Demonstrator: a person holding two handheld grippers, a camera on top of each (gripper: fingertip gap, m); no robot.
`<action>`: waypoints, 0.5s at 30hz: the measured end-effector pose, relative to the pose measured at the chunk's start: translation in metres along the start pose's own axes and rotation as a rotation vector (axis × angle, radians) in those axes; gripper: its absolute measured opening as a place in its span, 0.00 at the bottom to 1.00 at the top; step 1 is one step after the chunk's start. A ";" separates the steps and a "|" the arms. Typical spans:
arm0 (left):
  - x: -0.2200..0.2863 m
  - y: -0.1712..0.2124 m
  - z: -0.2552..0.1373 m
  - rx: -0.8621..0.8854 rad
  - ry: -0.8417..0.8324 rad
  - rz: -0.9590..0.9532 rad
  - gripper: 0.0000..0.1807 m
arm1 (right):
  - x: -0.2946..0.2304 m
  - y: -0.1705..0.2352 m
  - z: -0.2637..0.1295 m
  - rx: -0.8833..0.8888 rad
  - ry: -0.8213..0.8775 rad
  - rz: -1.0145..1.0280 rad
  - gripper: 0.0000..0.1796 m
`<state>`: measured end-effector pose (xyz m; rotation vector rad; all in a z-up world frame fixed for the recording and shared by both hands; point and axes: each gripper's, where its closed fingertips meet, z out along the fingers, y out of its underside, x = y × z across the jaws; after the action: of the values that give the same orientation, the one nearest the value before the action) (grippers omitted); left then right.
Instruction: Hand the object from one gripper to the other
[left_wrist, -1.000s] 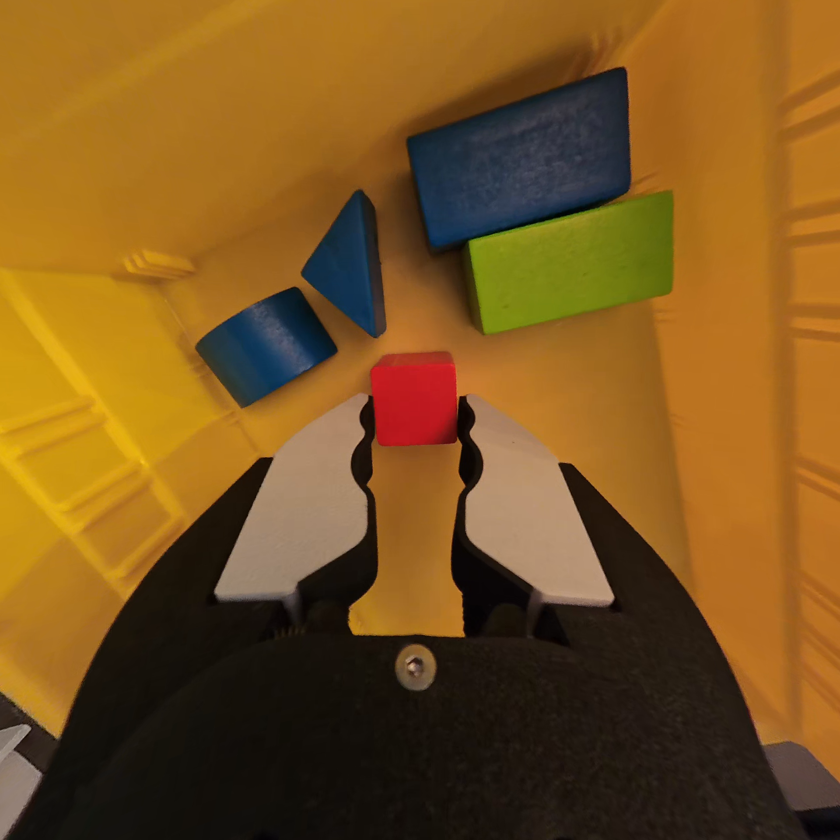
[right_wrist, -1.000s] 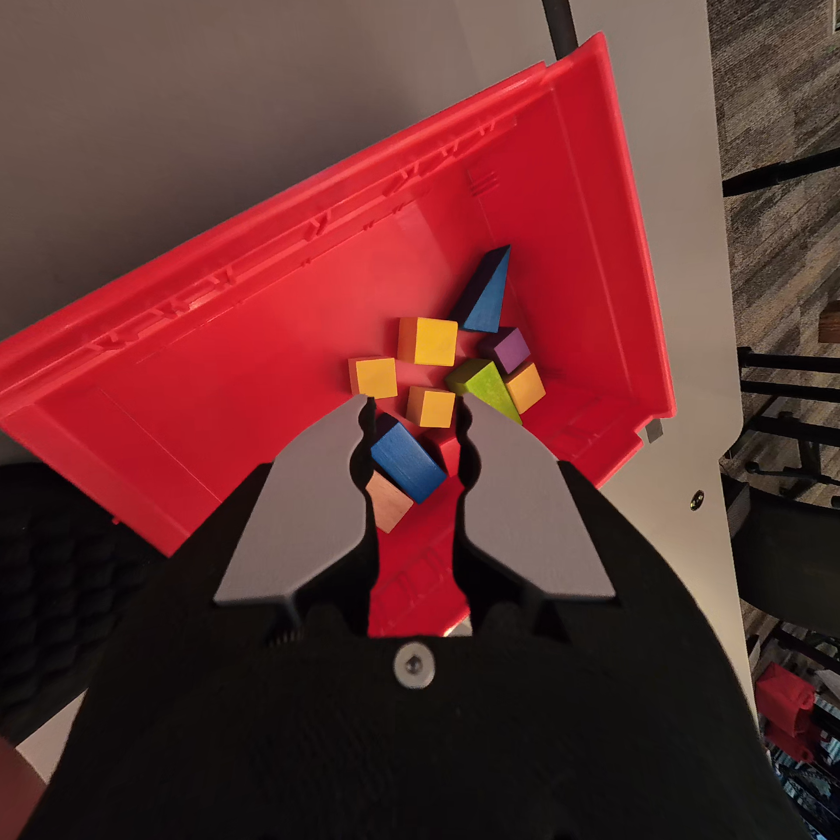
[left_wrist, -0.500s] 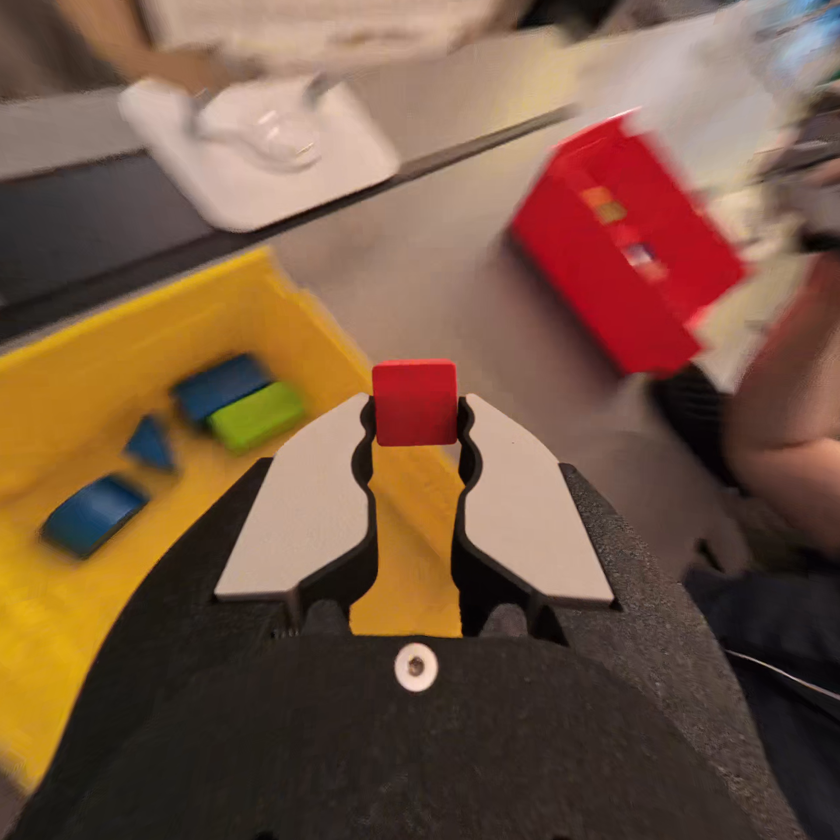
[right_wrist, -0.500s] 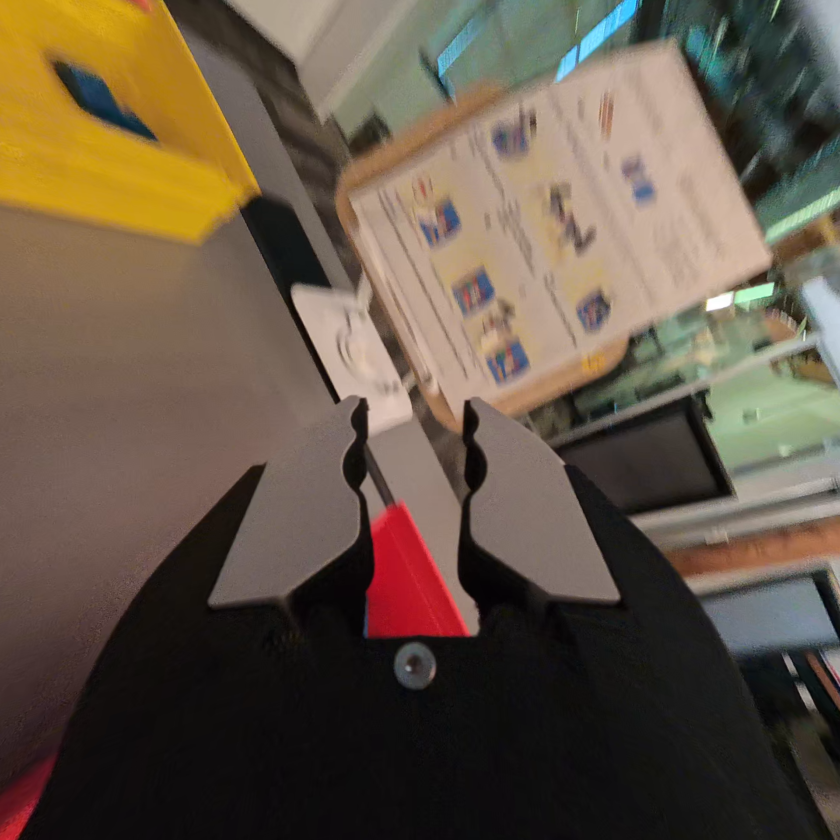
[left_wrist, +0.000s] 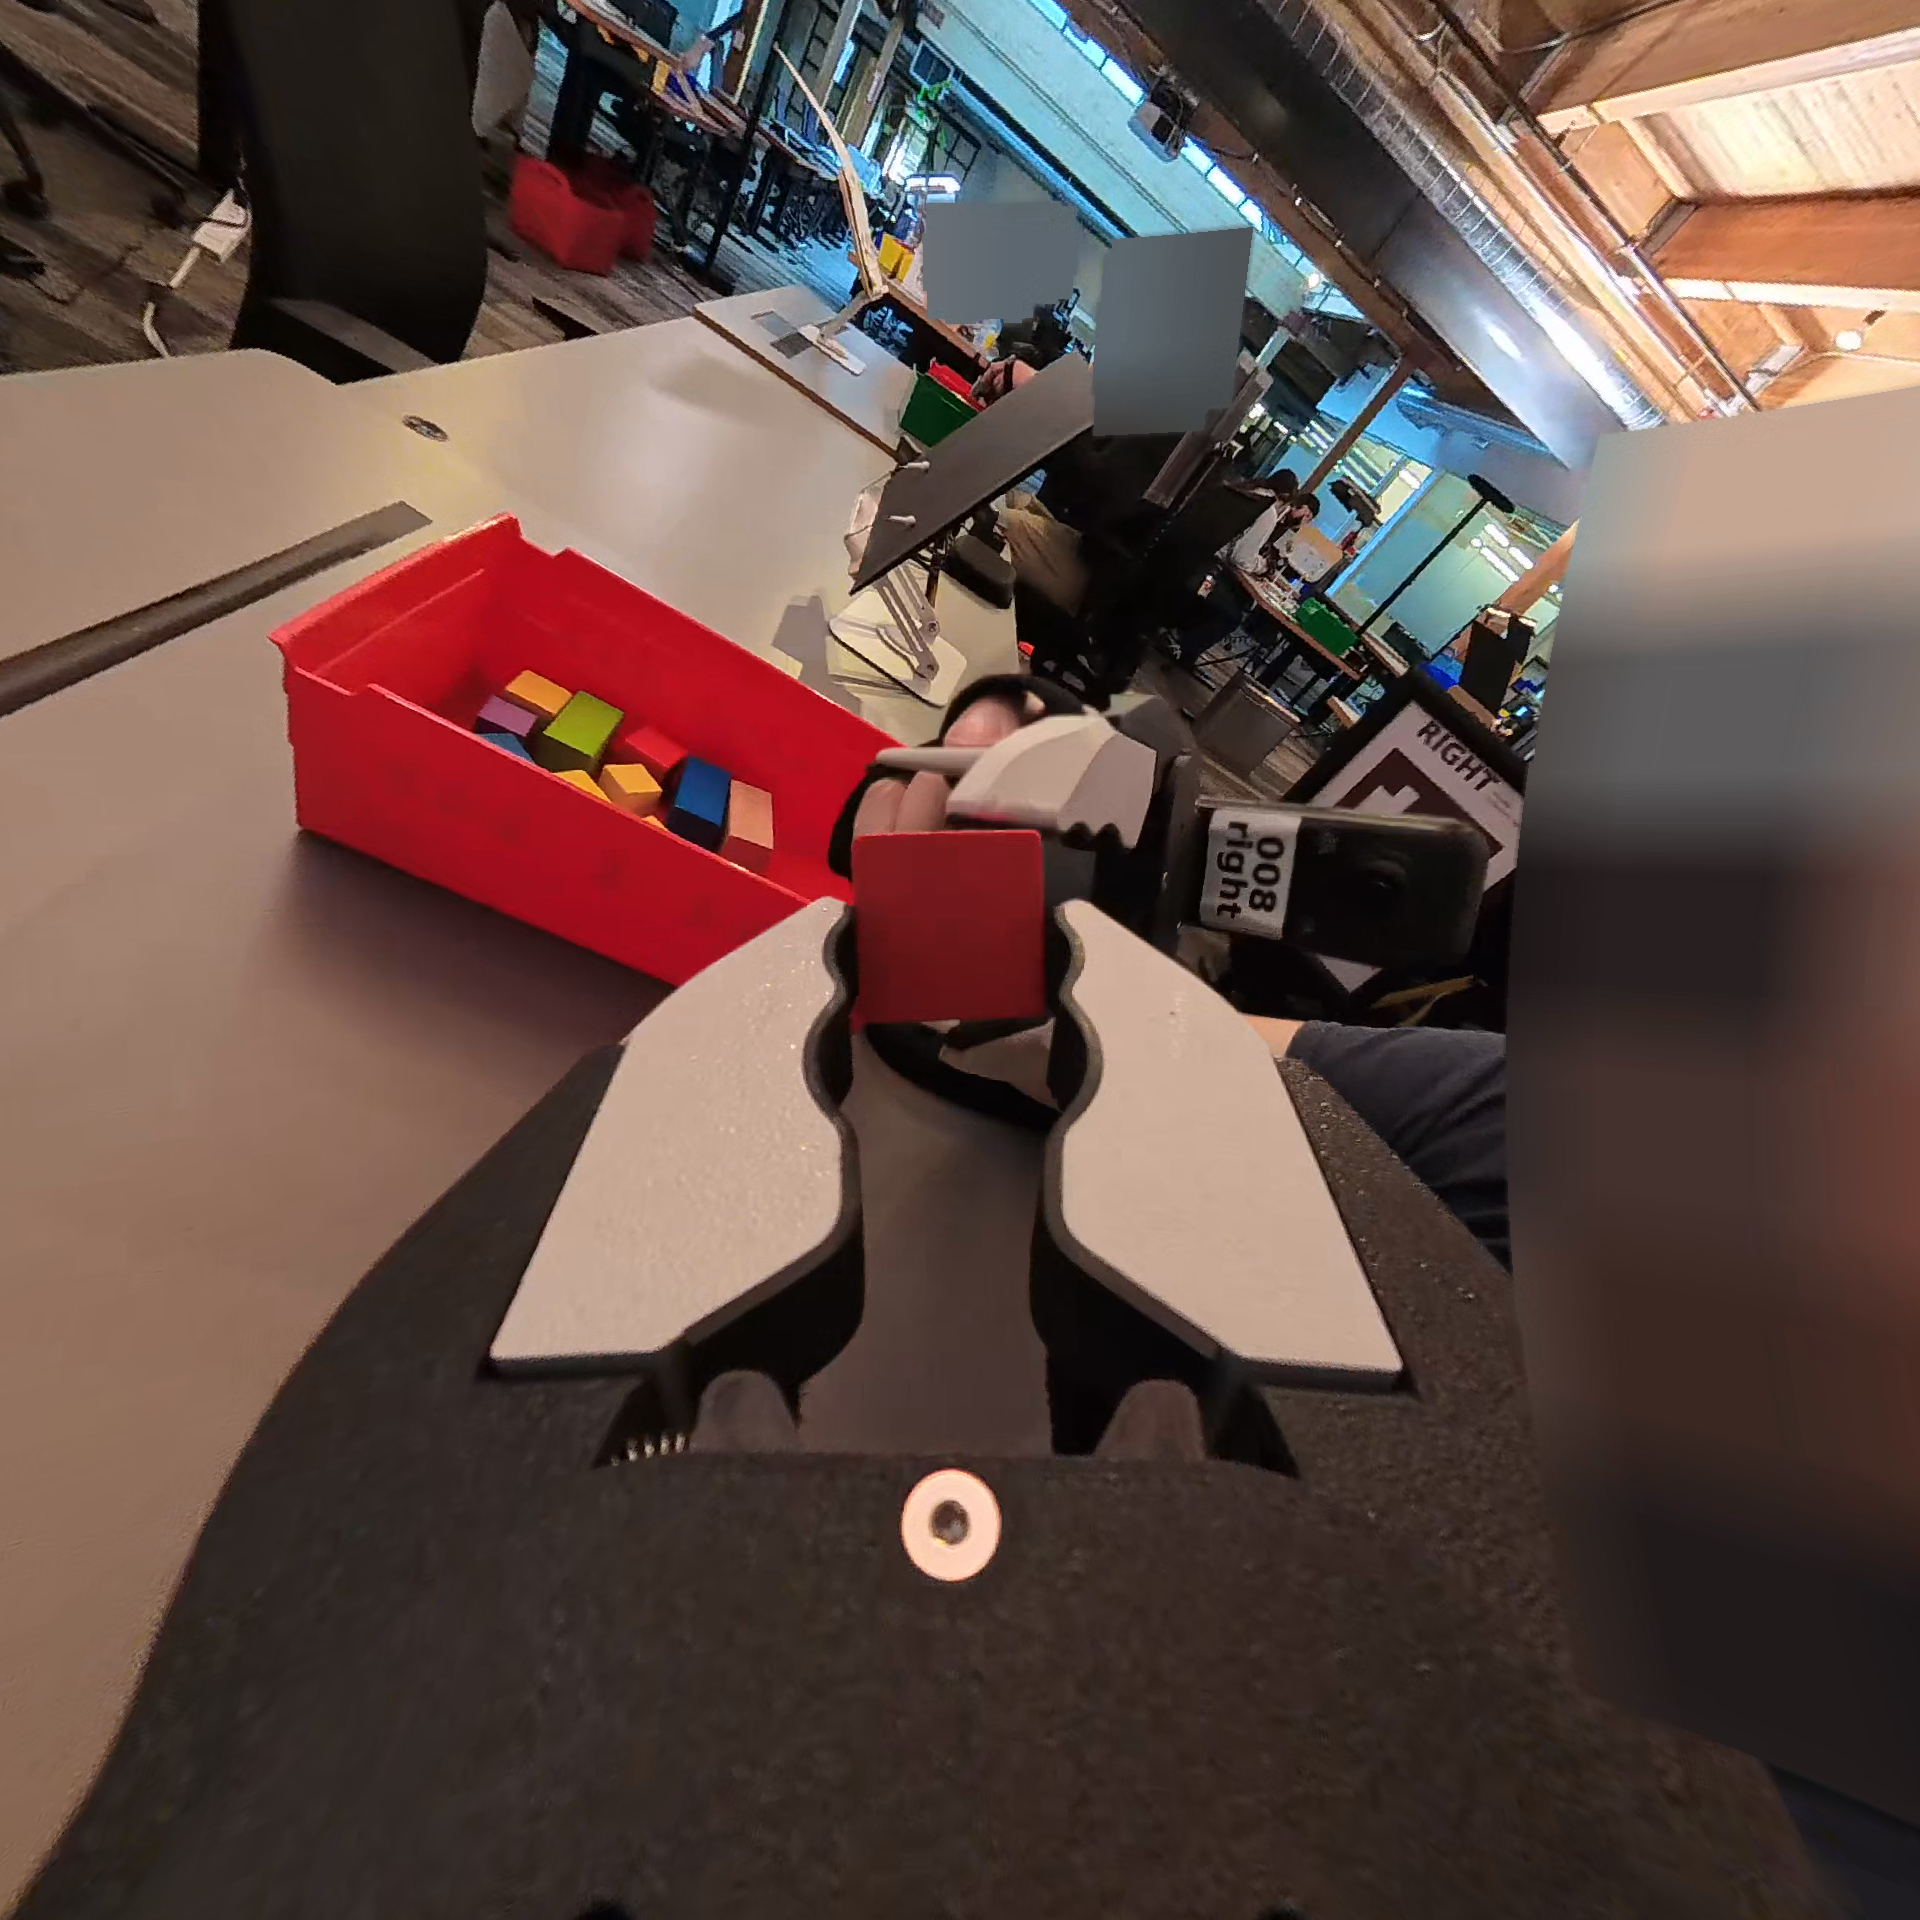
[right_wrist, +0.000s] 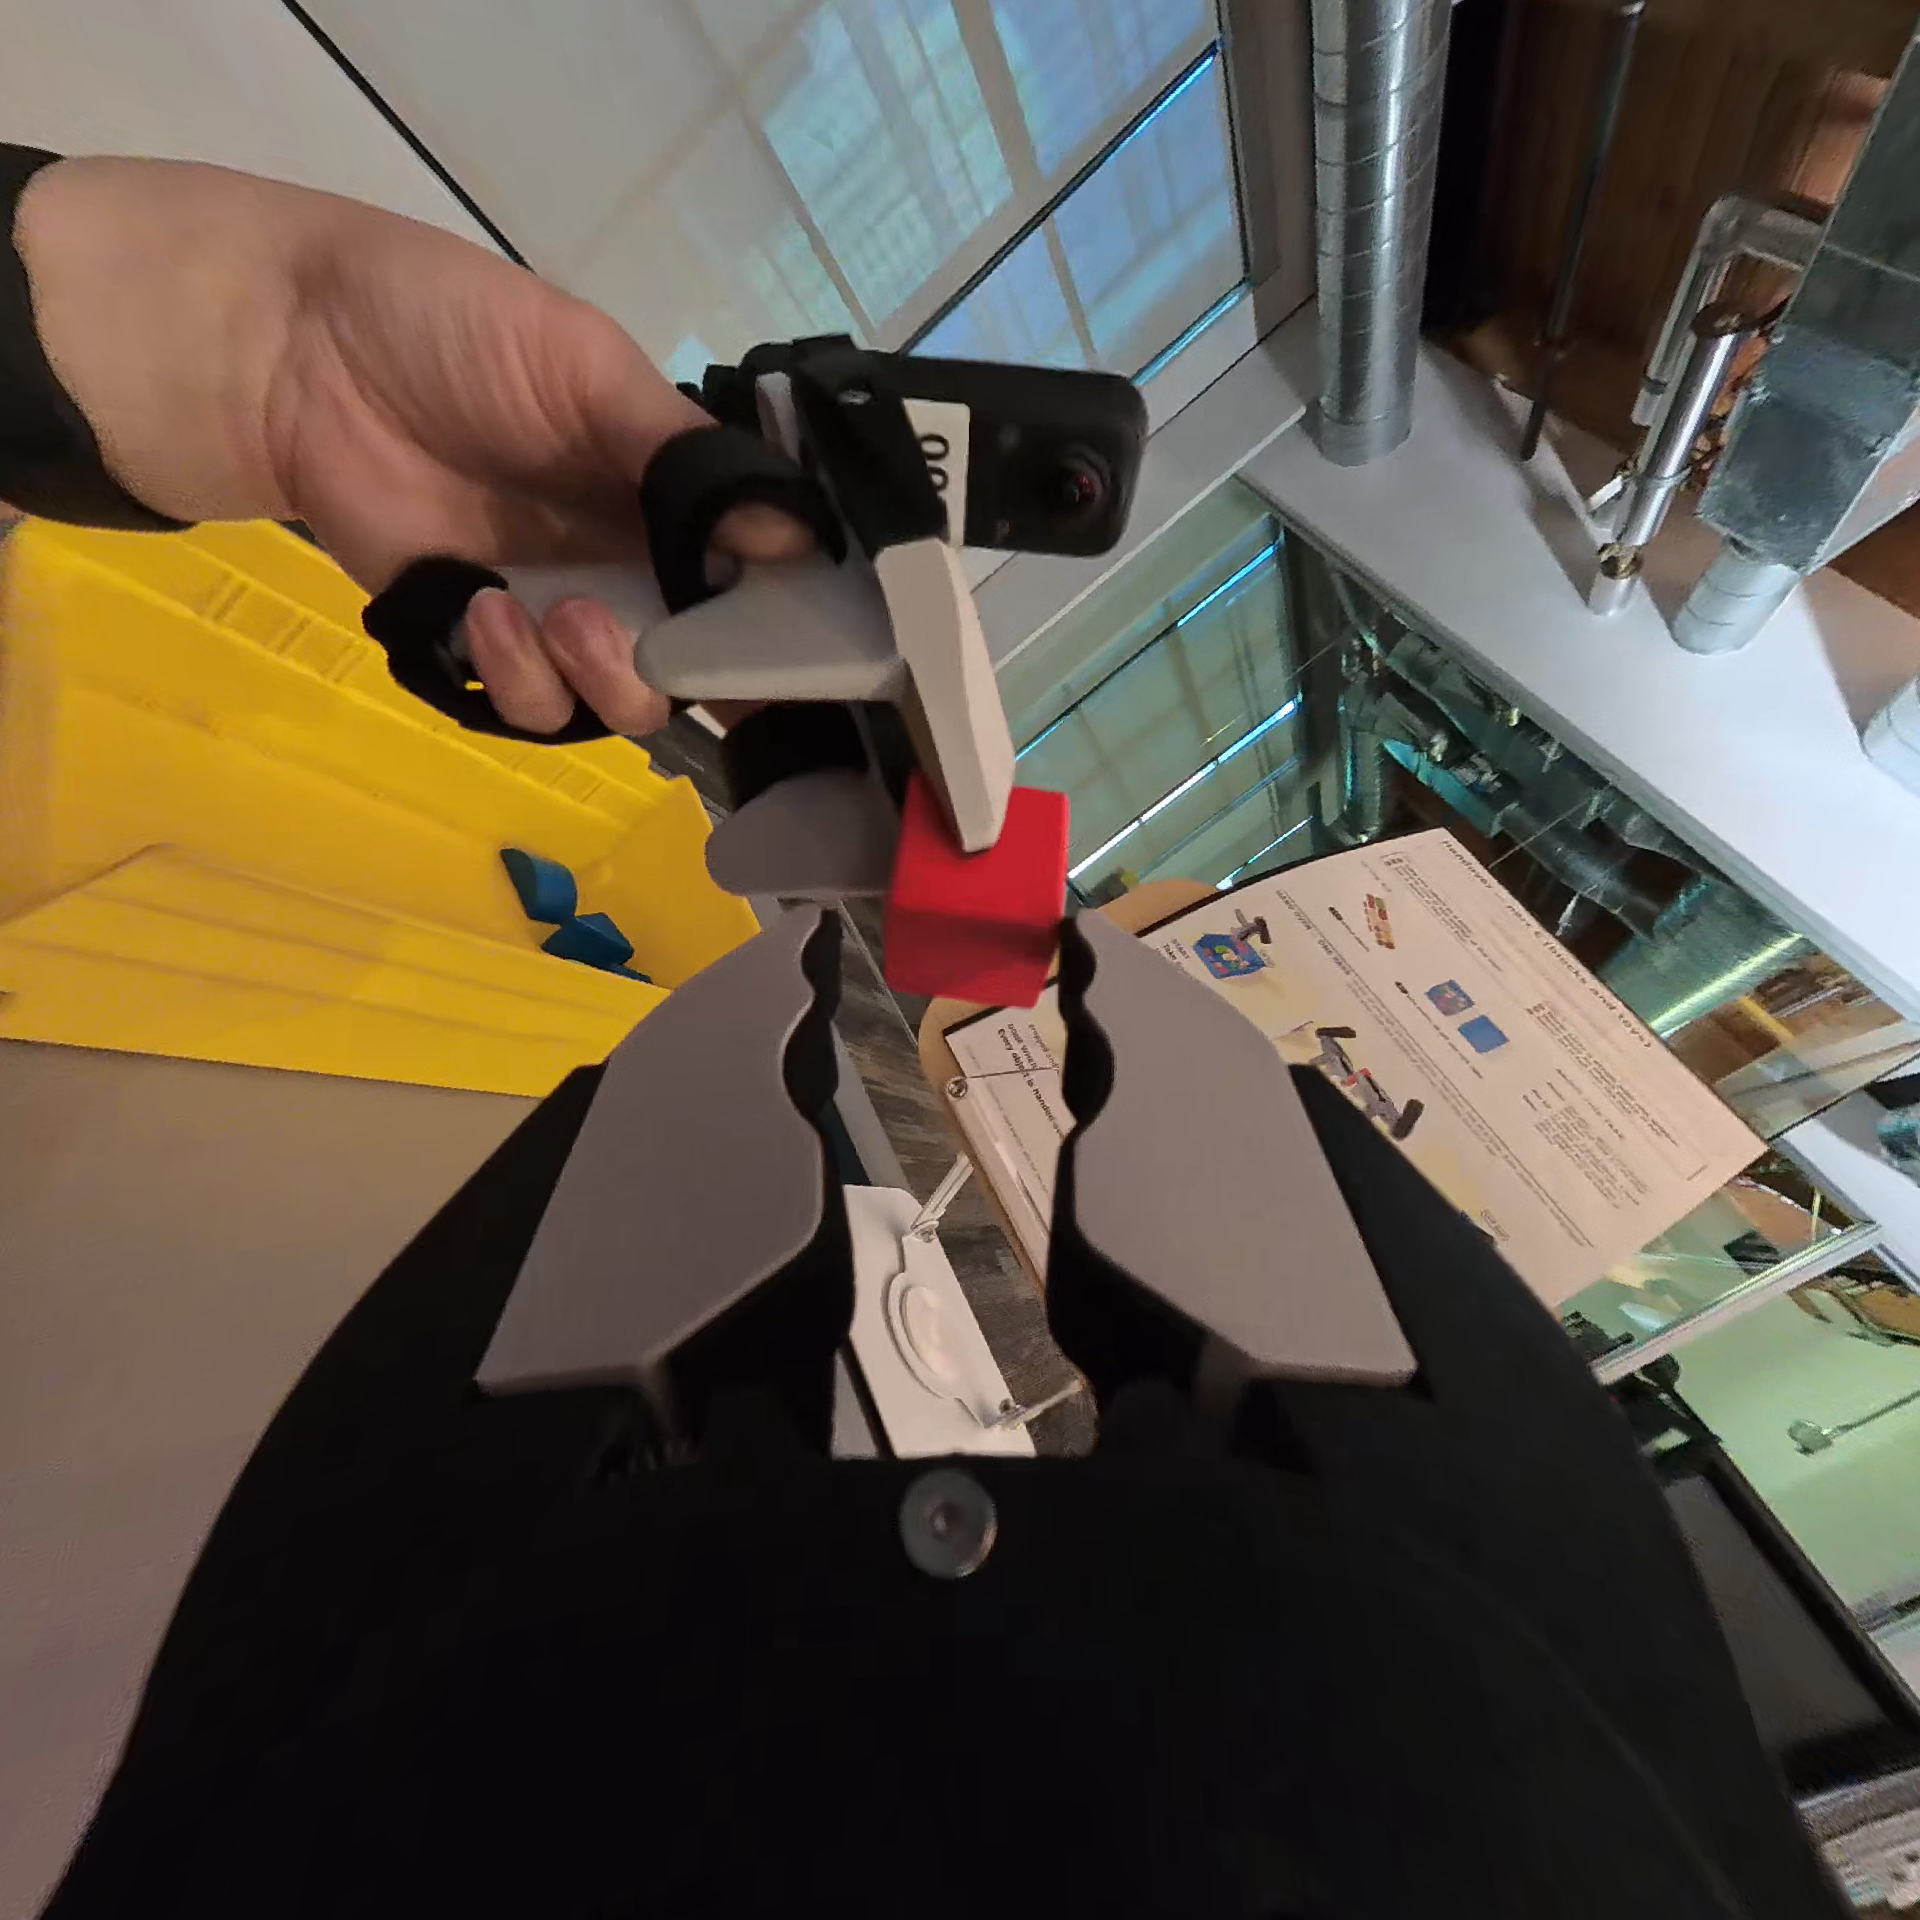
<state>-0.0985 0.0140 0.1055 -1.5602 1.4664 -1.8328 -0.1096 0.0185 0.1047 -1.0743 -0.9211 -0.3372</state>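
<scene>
Two grippers met in mid-air above the counter (left_wrist: 208, 1039). Your left gripper (left_wrist: 948, 940) had its jaws clamped on the red cube (left_wrist: 951, 928), cube held at the tips. Your right gripper (right_wrist: 940, 961) had jaws parted, empty, cube (right_wrist: 977, 894) just ahead of the tips. Red bin (left_wrist: 499, 821) of mixed blocks sat behind, yellow bin (right_wrist: 260, 831) on the other side.
</scene>
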 end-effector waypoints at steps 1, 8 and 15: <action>0.001 0.001 0.003 0.002 0.015 -0.013 0.19 | 0.000 0.001 0.001 -0.007 0.009 -0.009 0.22; 0.010 -0.002 0.006 0.031 0.099 -0.062 0.19 | 0.006 -0.004 -0.001 0.002 0.032 0.011 0.19; -0.018 -0.017 -0.025 0.114 -0.076 -0.079 0.06 | 0.037 0.033 -0.031 -0.289 -0.131 0.035 0.19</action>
<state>-0.1075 0.0470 0.1132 -1.6340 1.2612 -1.8440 -0.0514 0.0139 0.1080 -1.3894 -0.9881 -0.3830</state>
